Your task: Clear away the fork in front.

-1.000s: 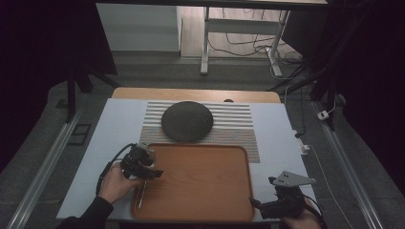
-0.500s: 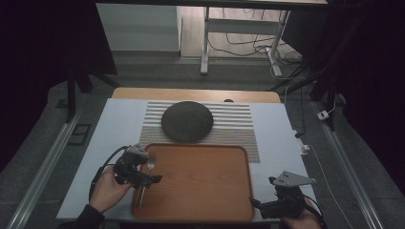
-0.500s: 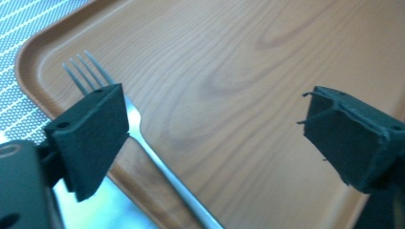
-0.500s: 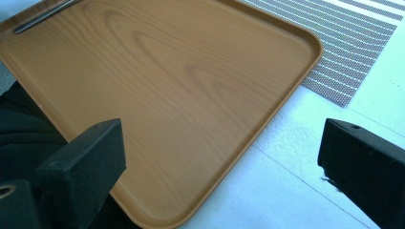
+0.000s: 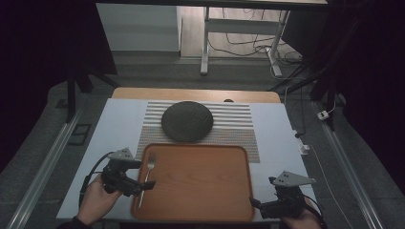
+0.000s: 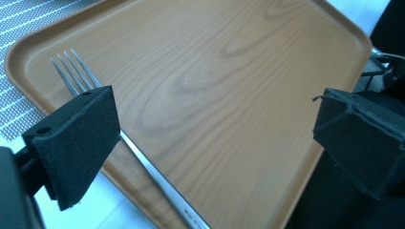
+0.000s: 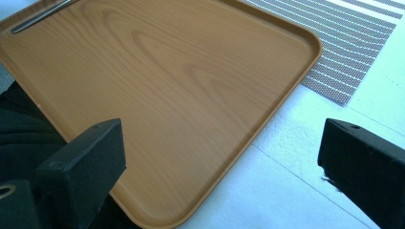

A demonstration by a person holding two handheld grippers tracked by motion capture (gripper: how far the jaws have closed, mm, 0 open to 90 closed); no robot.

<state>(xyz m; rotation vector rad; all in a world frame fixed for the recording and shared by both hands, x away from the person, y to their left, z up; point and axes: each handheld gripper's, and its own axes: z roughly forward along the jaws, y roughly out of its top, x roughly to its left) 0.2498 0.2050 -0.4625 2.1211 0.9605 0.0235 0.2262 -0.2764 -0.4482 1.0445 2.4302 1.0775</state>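
While a grey table (image 5: pixel 119 124) carries a striped mat (image 5: pixel 239 124) and dark round plate (image 5: pixel 186 121), a wooden tray (image 5: pixel 200 183) sits nearest. A fork (image 5: pixel 147 179) lies along its left edge — seemingly placed, other pieces perhaps pending. The left gripper (image 5: pixel 143 186), jaws just opened wide, holds nothing; the right gripper (image 5: pixel 258 206) waits open, empty.

The room is dim, with a grey floor (image 5: pixel 43 143) around the pale table (image 5: pixel 119 124). Beyond the table's far edge stand a white desk frame (image 5: pixel 205 43) and a light wall panel (image 5: pixel 138 26), with cables (image 5: pixel 248 47) on the floor between them.
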